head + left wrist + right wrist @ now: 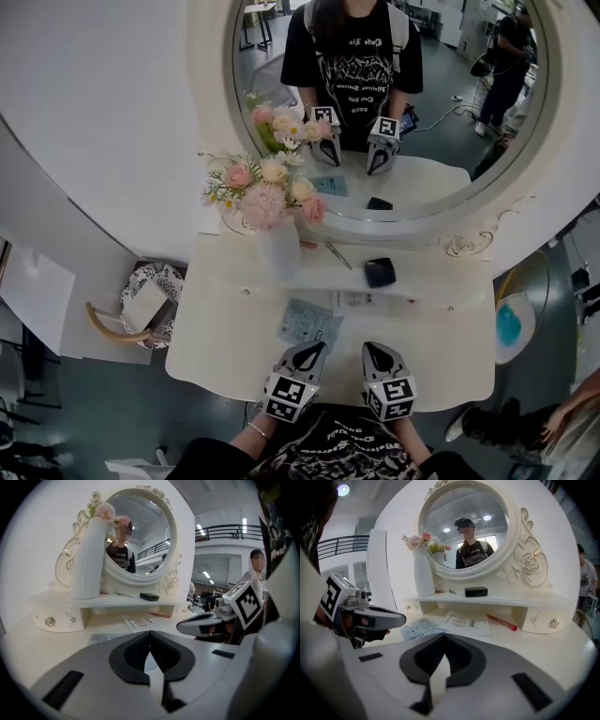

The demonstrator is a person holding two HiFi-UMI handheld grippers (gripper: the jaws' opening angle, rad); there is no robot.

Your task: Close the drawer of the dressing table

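Head view: the left gripper [312, 349] and right gripper [374, 349] sit side by side over the table's [225, 328] near edge, pointing toward the mirror [412, 103]. No open drawer shows. A front drawer would probably lie hidden just under that edge, running along it, about equally near both.

Left gripper view: jaws pressed together, empty. The shelf drawer [51, 619] at the table's back left looks flush.

Right gripper view: jaws likewise together, empty. The back-right shelf drawer [543, 619] looks flush too.
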